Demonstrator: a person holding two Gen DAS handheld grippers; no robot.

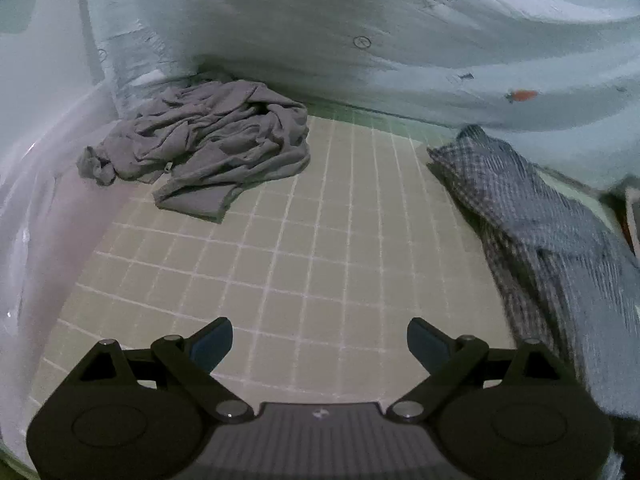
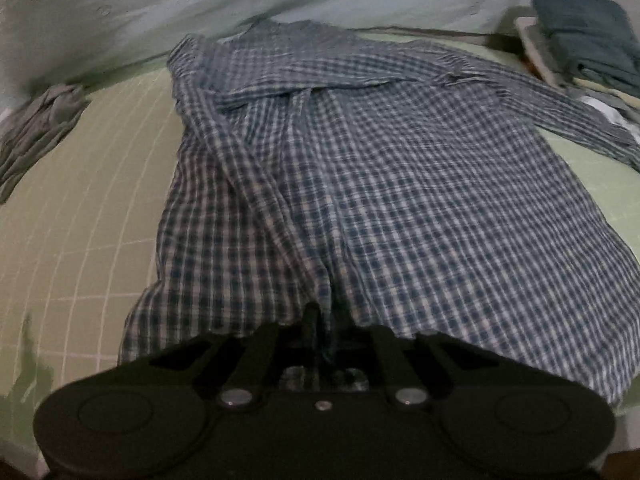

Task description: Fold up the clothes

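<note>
You work on a bed covered with a pale green sheet [image 1: 304,264] with a white grid, and behind it hangs a light cloth with small carrot prints [image 1: 400,20]. The plaid shirt [image 2: 380,184] lies spread on this sheet, collar at the far side, one sleeve stretched toward the right. I judge it is laid flat like this so that you can fold it in clean lines. One long fold of fabric already runs down its left part.

Your right gripper [image 2: 324,320] is at the near hem of the shirt. Its fingers stand close together and a narrow ridge of plaid fabric rises between them. Whether the pads really press on the fabric, I cannot tell, because the dark fingers hide the contact.

Your left gripper [image 1: 320,340] is released, the jaws wide apart with nothing between them, over the bare sheet. It is free, probably to take another edge of the shirt.

The left view shows the crumpled grey garment [image 1: 204,140] in full, waiting by the back cloth, and only the edge of the shirt at the right. The right view shows the whole shirt and also a stack of folded clothes [image 2: 584,36] at the far right, which the left view does not show.
</note>
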